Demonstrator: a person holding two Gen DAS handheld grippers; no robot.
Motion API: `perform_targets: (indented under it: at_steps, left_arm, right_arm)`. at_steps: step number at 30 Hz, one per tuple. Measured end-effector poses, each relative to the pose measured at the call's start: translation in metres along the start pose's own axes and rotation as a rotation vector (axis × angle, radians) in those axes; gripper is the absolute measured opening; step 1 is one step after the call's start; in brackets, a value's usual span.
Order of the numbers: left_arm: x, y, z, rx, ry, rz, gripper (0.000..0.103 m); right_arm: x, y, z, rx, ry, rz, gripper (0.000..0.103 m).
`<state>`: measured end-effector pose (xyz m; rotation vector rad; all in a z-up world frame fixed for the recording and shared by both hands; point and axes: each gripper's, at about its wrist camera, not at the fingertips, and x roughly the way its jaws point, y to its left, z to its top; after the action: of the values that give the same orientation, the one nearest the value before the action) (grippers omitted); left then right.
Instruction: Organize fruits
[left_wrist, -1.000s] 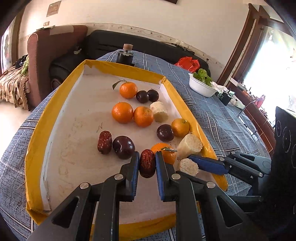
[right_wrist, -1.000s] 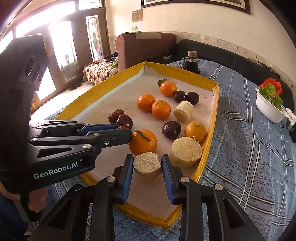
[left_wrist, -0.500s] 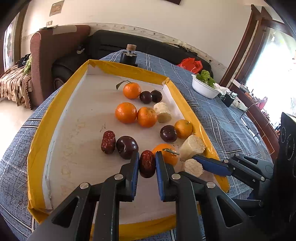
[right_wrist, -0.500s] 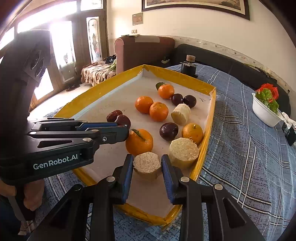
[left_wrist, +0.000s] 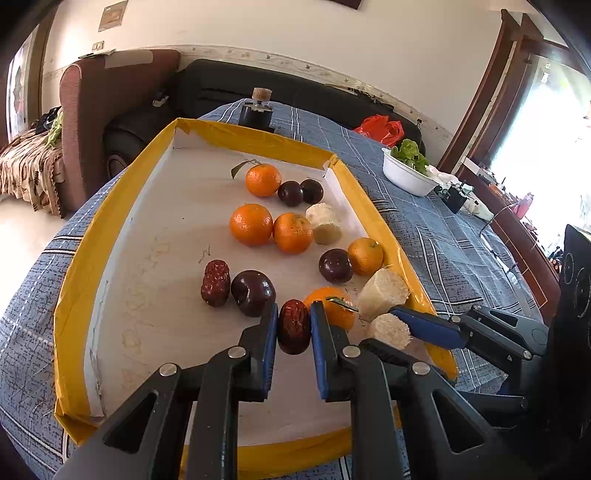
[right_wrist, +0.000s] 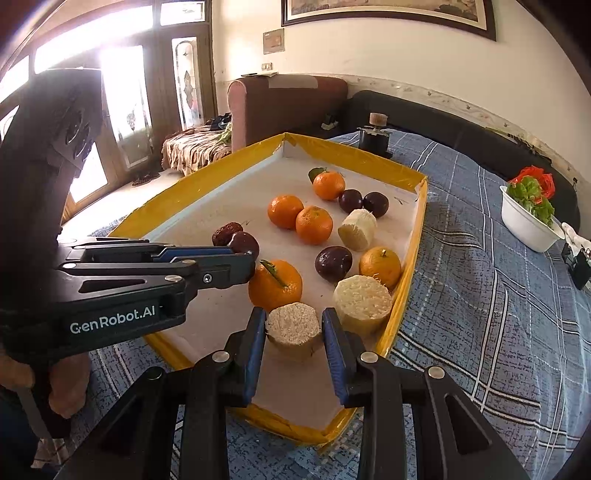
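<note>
The fingers (left_wrist: 266, 334) of the left gripper (left_wrist: 293, 326) were clamped on a wrinkled red date (left_wrist: 293, 326), held just above the white floor of the yellow-rimmed tray (left_wrist: 85, 266). The right gripper (right_wrist: 293, 326) was closed on a pale cut sugarcane piece (right_wrist: 293, 325) near the tray's front right edge — a second piece (right_wrist: 362, 301) was seen just beside it. A stemmed orange (right_wrist: 275, 284) lay between the two grippers. Further back, another date (left_wrist: 215, 282) and a dark plum (left_wrist: 253, 291) were set touching. The tray was carried on a desk under a blue checked cloth (right_wrist: 480, 295).
</note>
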<state>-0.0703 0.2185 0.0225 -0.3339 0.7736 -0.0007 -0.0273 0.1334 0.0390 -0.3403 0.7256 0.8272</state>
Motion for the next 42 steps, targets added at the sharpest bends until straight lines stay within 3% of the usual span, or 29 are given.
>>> perform_targets:
  at_steps: [10,16,21,30,37,42]
  left_arm:
    - [-0.001,-0.001,0.000,0.002,0.000,-0.005,0.017]
    - [-0.003,-0.003,0.000,0.008,-0.007,-0.010,0.028]
    - [-0.003,-0.002,0.000,0.008,-0.009,-0.010,0.028]
    - [-0.010,0.000,0.000,-0.002,-0.045,-0.033,0.035]
    - [-0.017,0.004,0.001,-0.046,-0.101,-0.081,0.035]
    - [-0.013,0.005,0.004,-0.086,-0.106,-0.069,0.035]
  right_arm:
    - [-0.002,-0.005,-0.002,0.026,-0.001,0.008,0.036]
    - [-0.004,-0.007,-0.002,0.033,-0.006,0.020,0.037]
    - [-0.010,-0.010,-0.003,0.051,-0.023,0.029,0.043]
    - [-0.020,-0.026,-0.006,0.189,-0.074,0.059,0.047]
    - [-0.033,-0.040,-0.011,0.288,-0.116,-0.011,0.048]
    - [-0.041,-0.056,-0.015,0.342,-0.137,0.000,0.048]
